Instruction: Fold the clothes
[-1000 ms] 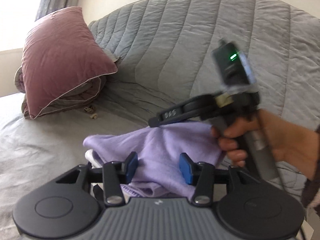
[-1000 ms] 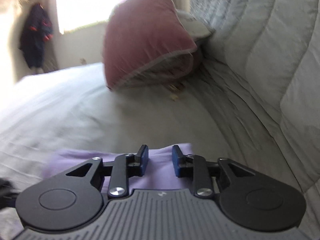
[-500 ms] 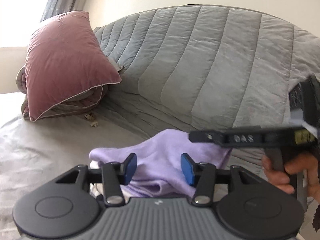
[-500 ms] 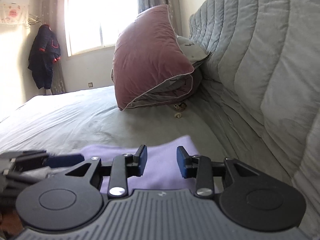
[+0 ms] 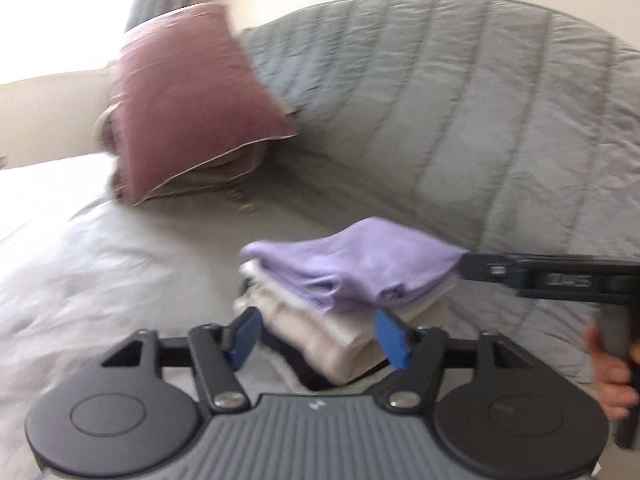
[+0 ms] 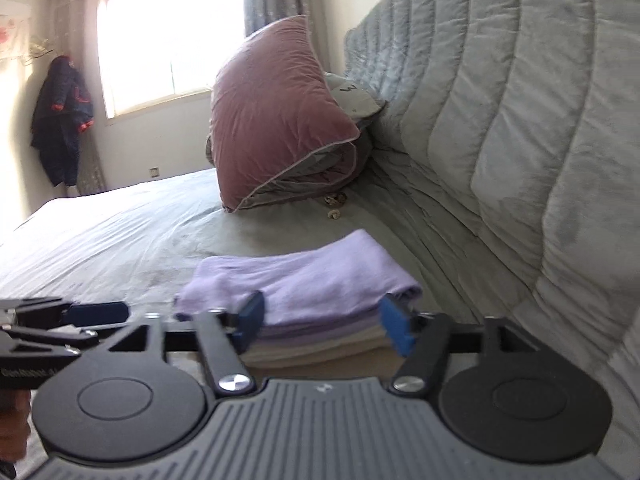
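1. Left wrist view. Lilac garment [image 5: 352,268] folded flat and lying on top of a stack of folded cream garments [image 5: 324,332], with something dark under the stack. Stack resting on the bed [image 5: 120,264] near its head edge, close to the grey quilted headboard [image 5: 460,112]. Maroon pillow [image 5: 188,96] propped at the far head corner. Left gripper [image 5: 316,338] spread wide, blue fingers [image 5: 390,338] either side of the near end of the stack, holding nothing; contact with the cloth impossible to confirm through motion blur. Right gripper [image 5: 464,266] entering from the right, held by a hand [image 5: 608,376], tip at the lilac garment's right edge; touching or merely beside, not settled here.

2. Right wrist view. Lilac garment [image 6: 304,280] again seen folded and squared on the stack [image 6: 320,350]. Right gripper [image 6: 322,324] released and wide, fingers [image 6: 250,318] framing the near face of the stack, nothing gripped. Left gripper [image 6: 100,314] visible at the left, level with the stack. Dark jacket [image 6: 60,120] hanging by the window [image 6: 168,40], well apart.

3. Judgement. Fold on the top garment appears complete. Scene consistent either with tidying and letting go of the finished pile, or with closing in to lift the pile. No further move prescribed on this evidence.
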The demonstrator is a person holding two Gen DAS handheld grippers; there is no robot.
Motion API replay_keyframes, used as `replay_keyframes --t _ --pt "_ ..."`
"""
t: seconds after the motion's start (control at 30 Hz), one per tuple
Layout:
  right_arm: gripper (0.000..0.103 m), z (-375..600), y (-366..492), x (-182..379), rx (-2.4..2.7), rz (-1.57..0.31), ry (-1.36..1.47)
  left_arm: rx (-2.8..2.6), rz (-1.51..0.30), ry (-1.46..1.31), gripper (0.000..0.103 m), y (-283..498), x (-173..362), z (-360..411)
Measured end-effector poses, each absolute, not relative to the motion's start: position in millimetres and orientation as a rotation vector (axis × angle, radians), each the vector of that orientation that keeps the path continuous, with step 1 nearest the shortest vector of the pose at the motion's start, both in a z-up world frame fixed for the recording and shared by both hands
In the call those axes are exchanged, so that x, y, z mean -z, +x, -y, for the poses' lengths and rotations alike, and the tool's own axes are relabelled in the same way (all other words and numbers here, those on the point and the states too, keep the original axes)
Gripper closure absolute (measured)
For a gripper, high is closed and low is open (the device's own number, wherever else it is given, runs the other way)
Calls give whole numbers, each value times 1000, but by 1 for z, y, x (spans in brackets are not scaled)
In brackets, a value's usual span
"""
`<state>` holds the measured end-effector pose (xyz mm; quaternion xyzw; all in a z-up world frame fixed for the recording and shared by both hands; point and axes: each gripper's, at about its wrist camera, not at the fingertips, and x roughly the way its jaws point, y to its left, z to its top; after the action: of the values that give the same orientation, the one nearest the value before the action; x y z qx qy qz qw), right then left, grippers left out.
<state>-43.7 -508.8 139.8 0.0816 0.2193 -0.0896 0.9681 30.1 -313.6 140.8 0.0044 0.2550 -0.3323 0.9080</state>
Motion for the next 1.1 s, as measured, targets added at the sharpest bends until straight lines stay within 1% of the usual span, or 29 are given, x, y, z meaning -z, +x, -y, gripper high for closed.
replay_keyframes --t 0.03,0.07,0.1,0.13,0.2,0.37,0.53,0.73,1.1 --pt "21 502 -49 -142 191 -447 175 663 -536 9 21 26 -143 309" --pt "11 495 -53 -143 202 -451 184 640 -546 9 18 22 -144 304" --pt "4 488 -58 -145 212 -455 194 626 -553 14 11 18 -146 300" --pt "0 481 -63 -147 221 -454 200 614 -558 21 6 13 -148 297" --pt "0 466 -70 -147 236 -469 201 596 -581 32 1 6 -149 291" --pt "0 444 -82 -142 314 -547 244 575 -666 66 1 -8 -146 279" --pt "0 432 -92 -121 349 -601 259 497 -774 103 1 -12 -133 268" --pt "0 429 -83 -87 392 -683 233 439 -812 86 1 -12 -112 260" --pt "0 442 -88 -69 461 -733 212 357 -877 101 1 -12 -71 263"
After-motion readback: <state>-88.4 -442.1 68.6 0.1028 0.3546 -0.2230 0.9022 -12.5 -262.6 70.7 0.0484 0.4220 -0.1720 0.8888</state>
